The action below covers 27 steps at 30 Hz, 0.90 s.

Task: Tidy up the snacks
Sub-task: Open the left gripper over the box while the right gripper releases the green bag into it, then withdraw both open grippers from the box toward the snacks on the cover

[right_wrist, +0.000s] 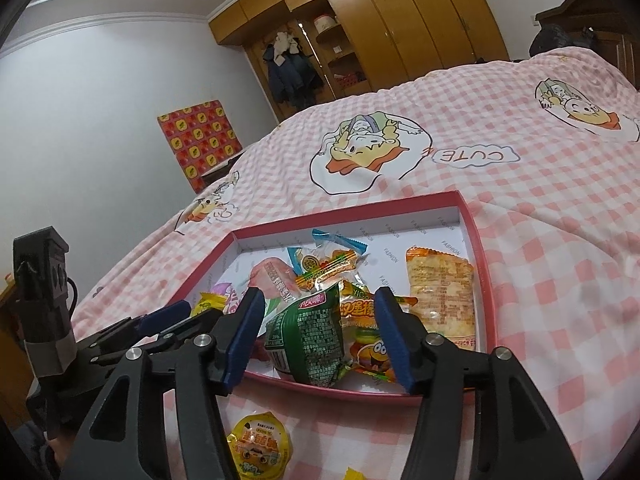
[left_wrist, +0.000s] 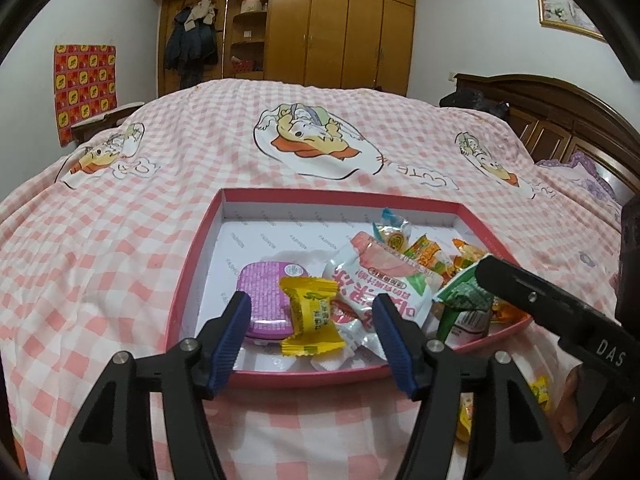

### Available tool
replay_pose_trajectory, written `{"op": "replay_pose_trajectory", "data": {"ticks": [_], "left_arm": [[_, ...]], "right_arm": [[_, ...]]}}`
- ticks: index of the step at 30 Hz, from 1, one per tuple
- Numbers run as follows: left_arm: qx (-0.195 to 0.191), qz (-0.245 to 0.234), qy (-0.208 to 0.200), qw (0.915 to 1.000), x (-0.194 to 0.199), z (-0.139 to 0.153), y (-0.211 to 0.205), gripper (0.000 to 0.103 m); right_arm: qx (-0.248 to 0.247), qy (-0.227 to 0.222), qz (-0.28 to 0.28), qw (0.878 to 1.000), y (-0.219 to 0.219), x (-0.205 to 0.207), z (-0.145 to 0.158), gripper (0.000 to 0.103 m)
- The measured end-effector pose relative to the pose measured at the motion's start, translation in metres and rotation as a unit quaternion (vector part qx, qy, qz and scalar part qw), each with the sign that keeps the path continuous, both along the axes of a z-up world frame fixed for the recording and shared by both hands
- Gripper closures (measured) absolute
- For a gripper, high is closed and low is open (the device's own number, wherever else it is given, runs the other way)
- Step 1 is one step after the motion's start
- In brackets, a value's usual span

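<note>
A red shallow box (left_wrist: 188,276) lies on the bed and holds several snacks. My left gripper (left_wrist: 312,322) is open over its near edge, with a yellow candy (left_wrist: 310,316) between the fingers but not touched. Beside it lie a purple tin (left_wrist: 264,300) and a white-pink packet (left_wrist: 360,276). My right gripper (right_wrist: 320,328) is open over the box (right_wrist: 478,240), its fingers on either side of a green packet (right_wrist: 312,340). Behind that lie a burger gummy packet (right_wrist: 368,344) and an orange packet (right_wrist: 440,284).
A round yellow jelly cup (right_wrist: 258,446) lies on the pink checked bedcover (left_wrist: 120,240) in front of the box. More yellow candies (left_wrist: 538,388) lie on the cover near the right gripper's body. A wooden headboard (left_wrist: 560,120) and wardrobe (left_wrist: 340,20) stand behind.
</note>
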<state>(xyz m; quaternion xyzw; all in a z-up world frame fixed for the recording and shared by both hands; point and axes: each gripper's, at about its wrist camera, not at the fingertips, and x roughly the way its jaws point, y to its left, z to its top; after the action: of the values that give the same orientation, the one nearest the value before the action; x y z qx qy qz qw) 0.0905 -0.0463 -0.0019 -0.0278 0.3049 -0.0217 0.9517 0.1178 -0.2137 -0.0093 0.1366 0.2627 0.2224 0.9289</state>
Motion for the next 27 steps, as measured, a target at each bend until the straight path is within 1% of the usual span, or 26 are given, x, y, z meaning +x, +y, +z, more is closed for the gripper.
{"op": "replay_pose_trajectory", "data": {"ticks": [2, 5, 9, 20, 22, 23, 24, 27], "left_arm": [[0.009, 0.001, -0.009, 0.9999, -0.003, 0.002, -0.002, 0.033], [0.027, 0.001, -0.023, 0.9994, -0.008, 0.005, -0.008, 0.028], [0.041, -0.003, -0.03, 0.9987, -0.011, 0.006, -0.013, 0.026], [0.038, -0.005, -0.026, 0.9989, -0.011, 0.005, -0.012, 0.025], [0.047, -0.002, -0.018, 0.9988, -0.012, 0.005, -0.013, 0.025], [0.052, -0.003, -0.009, 0.9986, -0.012, 0.005, -0.014, 0.025], [0.054, -0.007, -0.003, 0.9985, -0.012, 0.006, -0.016, 0.025], [0.055, -0.01, 0.007, 0.9984, -0.016, 0.008, -0.019, 0.025]], "right_arm": [[-0.001, -0.001, 0.001, 1.0, 0.001, 0.0, 0.0, 0.042], [-0.002, -0.005, 0.004, 1.0, 0.001, -0.001, 0.001, 0.035], [0.001, -0.01, 0.008, 1.0, 0.001, -0.004, 0.002, 0.03], [0.001, -0.01, 0.007, 1.0, 0.001, -0.004, 0.002, 0.029], [0.0, -0.009, 0.005, 1.0, 0.001, -0.004, 0.002, 0.026], [0.0, -0.01, 0.006, 1.0, 0.001, -0.004, 0.002, 0.02], [-0.003, -0.01, 0.005, 1.0, 0.003, -0.005, 0.002, 0.017], [-0.016, -0.01, 0.006, 1.0, 0.008, -0.005, 0.004, 0.016]]}}
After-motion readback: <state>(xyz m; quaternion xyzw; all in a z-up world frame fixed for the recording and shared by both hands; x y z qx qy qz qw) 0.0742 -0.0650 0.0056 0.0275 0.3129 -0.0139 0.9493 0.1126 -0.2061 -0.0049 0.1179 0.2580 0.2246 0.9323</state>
